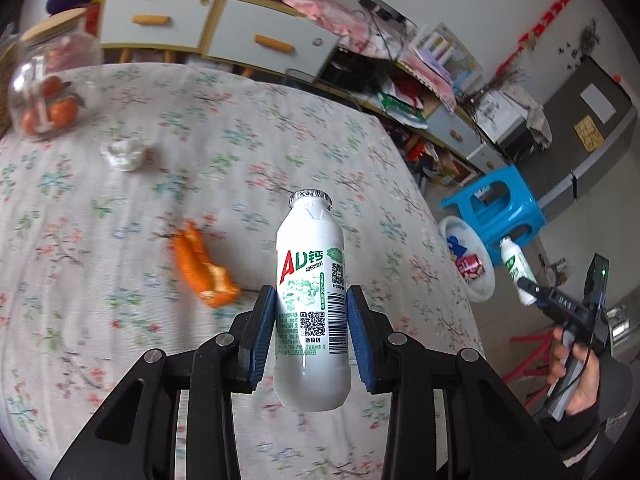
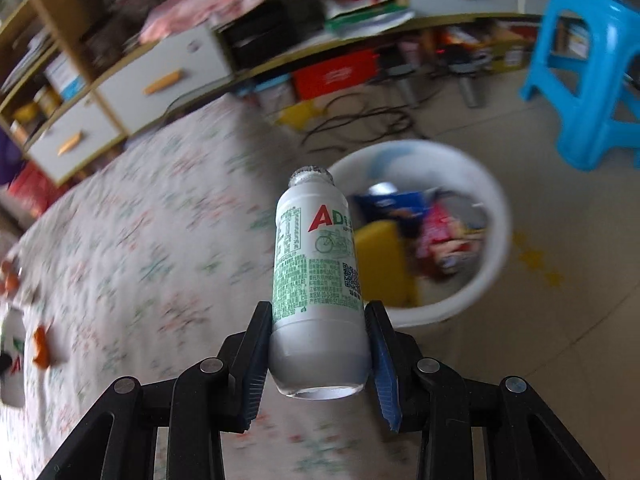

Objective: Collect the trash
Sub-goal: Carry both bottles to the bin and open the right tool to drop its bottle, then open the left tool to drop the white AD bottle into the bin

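Item 1: milk drink bottle (image 1: 310, 300), small, white plastic, foil seal on the neck. Held in the left hand-held gripper (image 1: 311, 336), whose blue pads clamp the lower body on both sides, lifted over the flowered desk (image 1: 100, 320). Long axis runs along the fingers, neck pointing away from the camera, base nearest it

Item 2: second milk drink bottle (image 2: 318, 280), same make. Held in the right hand-held gripper (image 2: 320, 364), pads closed on the lower third. It hangs past the desk edge, above and just short of the white bin (image 2: 494, 216) on the floor; neck points forward toward the bin

Handling, judged: thin-walled plastic, likely empty, so light and a little springy; smooth printed sleeve may slip. The straight lower body is the best hold, as the shoulder tapers and would squeeze out

Remaining on the desk: orange peel (image 1: 204, 268), crumpled white tissue (image 1: 122, 156); soft, light, need a pinch from above. The glass jar (image 1: 48, 80) with fruit is probably not trash

Bin already contains wrappers; blue stool (image 2: 588, 80) stands beyond it
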A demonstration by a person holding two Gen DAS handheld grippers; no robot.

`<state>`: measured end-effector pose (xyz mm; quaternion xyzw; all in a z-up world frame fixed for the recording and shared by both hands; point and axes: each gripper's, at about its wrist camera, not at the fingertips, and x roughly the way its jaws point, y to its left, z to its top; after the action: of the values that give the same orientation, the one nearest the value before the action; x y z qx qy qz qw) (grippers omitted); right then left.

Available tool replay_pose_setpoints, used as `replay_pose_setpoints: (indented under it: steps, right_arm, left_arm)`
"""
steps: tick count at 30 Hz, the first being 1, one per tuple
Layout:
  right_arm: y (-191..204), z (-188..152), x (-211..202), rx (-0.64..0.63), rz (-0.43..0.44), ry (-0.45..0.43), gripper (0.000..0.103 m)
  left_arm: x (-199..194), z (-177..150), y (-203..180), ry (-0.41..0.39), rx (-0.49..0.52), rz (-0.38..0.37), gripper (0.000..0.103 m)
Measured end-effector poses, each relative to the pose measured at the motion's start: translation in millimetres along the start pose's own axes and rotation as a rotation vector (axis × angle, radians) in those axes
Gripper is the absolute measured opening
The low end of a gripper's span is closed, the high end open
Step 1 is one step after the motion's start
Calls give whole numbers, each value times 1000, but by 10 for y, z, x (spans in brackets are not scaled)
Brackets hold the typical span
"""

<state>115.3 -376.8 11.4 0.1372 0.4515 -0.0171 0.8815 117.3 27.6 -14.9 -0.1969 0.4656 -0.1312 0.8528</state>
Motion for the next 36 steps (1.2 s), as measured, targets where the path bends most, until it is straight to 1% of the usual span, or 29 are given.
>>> replay_pose_setpoints:
  steps: [4,8,9,11,14,18,25,32,36]
  right_arm:
    - [-213,100,14,35,-5,-21,40]
    - [-355,222,159,61,28,-42,42]
    - [-386,239,206,69,22,-30,51]
    - [-445,240,269,88,-2,-18,60]
    - [-543,226,246,100,-7,-8,60]
    - [-647,183,129,94,-4,-3,61]
    - [-768,72,-27,55,-51,-2,62]
    - [-954,82,-98,83,-69,-9,65]
    - [-1049,88,-117,113,-76,-9,66]
  left_arm:
    - [118,-7,-298,1,49,-21,38]
    - [190,14,-576,1,96,-44,38]
    - [209,24,-646,-2,106,-51,38]
    - [267,45,-760,1,126,-62,38]
    - [431,89,-977,21,153,-72,38]
    - [707,137,-1329,52,193,-103,38]
    - [1285,213,-1936,114,273,-145,38]
    - [1772,259,-2374,143,329,-148,38]
    - [1967,293,-2594,148,363,-142,38]
